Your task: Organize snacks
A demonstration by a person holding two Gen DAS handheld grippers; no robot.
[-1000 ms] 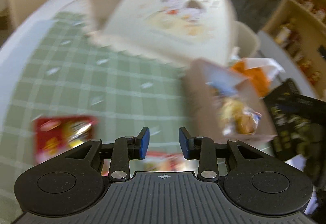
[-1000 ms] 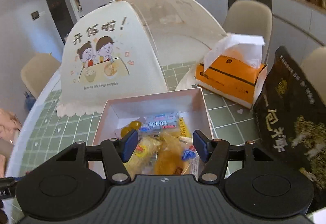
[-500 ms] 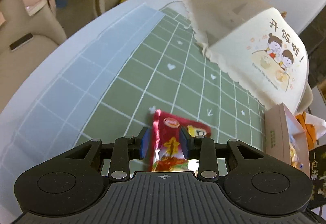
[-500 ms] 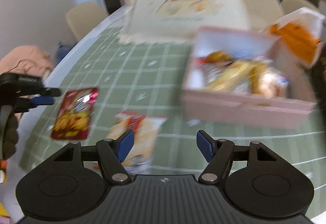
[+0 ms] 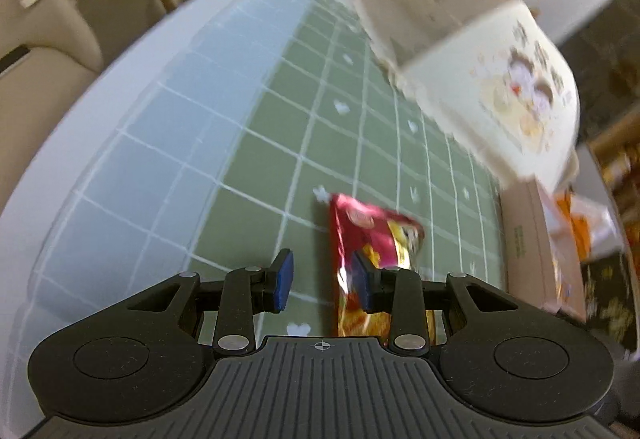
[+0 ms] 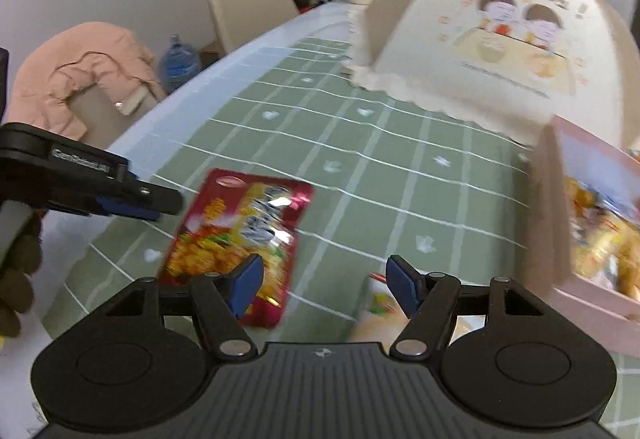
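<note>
A red snack packet (image 5: 370, 239) lies flat on the green checked tablecloth; it also shows in the right wrist view (image 6: 240, 235). My left gripper (image 5: 322, 281) is open, low over the cloth, its right finger over the packet's near end; it also shows in the right wrist view (image 6: 132, 205), left of the packet. My right gripper (image 6: 322, 285) is open and empty above the cloth, with a pale orange snack packet (image 6: 384, 313) under its right finger. A pink box (image 6: 592, 223) holding several snacks stands at the right; it also shows in the left wrist view (image 5: 532, 247).
A cream food cover (image 6: 492, 39) with a cartoon print stands behind the box. An orange tissue box (image 5: 580, 227) and a black bag (image 5: 608, 295) lie beyond the pink box. Chairs, one with a pink jacket (image 6: 80, 79), stand along the table's left edge.
My left gripper has opened wider and shifted left of the red packet. My right gripper has swung left and lower, so the pale packet now lies under it.
</note>
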